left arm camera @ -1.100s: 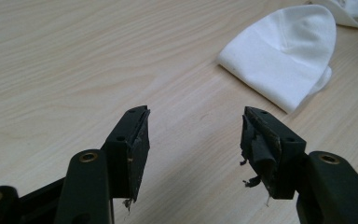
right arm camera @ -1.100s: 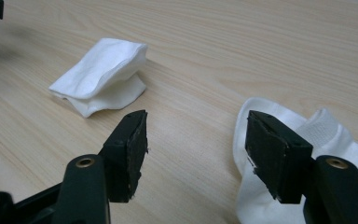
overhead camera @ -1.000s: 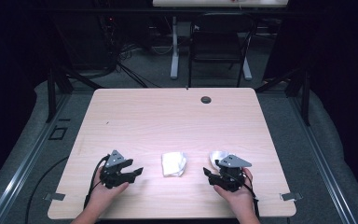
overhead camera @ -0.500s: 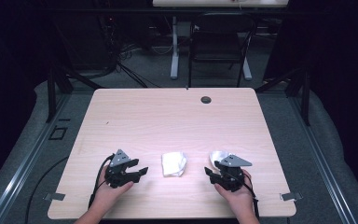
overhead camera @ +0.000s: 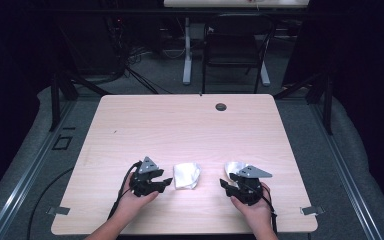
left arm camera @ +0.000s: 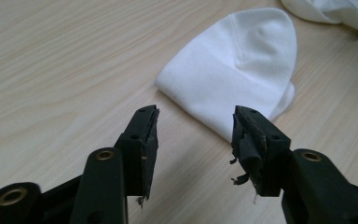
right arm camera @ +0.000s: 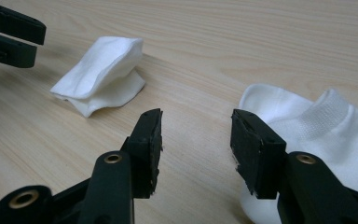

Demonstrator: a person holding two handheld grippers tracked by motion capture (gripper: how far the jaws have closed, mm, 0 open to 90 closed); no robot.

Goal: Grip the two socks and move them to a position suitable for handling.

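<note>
- My left gripper [overhead camera: 166, 183] sits near the table's [overhead camera: 190, 125] front edge, held in my left hand [overhead camera: 135, 199], with the jaws pointing right toward the folded sock [overhead camera: 186, 175].
- Left gripper state: jaws spread, and they have just been closing. Nothing lies between them. In the left gripper view [left arm camera: 193, 133] bare wood shows in the gap, and the pads press on nothing.
- Folded sock [left arm camera: 235, 70], relative to my left gripper: just ahead of the jaw tips and slightly toward the right jaw, with the near edge close to that jaw but apart from it. It lies flat on the table.
- Orientation of the folded sock in the left gripper view: the long axis runs away from the jaws, the straight folded edge nearest me and the rounded end pointing away.
- In the high view the folded sock lies between my two grippers, closer to the left one.
- Folded sock [right arm camera: 100, 74], relative to my right gripper [right arm camera: 196, 135]: ahead and to the left of the jaws, well clear of them.
- Second sock [overhead camera: 232, 170]: it lies flat at my right gripper [overhead camera: 225, 183], just beside and partly under the right jaw. In the right gripper view its ribbed cuff [right arm camera: 328, 114] lies beside that jaw.
- Right gripper state: jaws spread, and they have just been closing. Bare table shows between them, and the second sock [right arm camera: 307, 121] is not pinched.
- My right hand [overhead camera: 252, 207] holds that gripper near the front edge.
</note>
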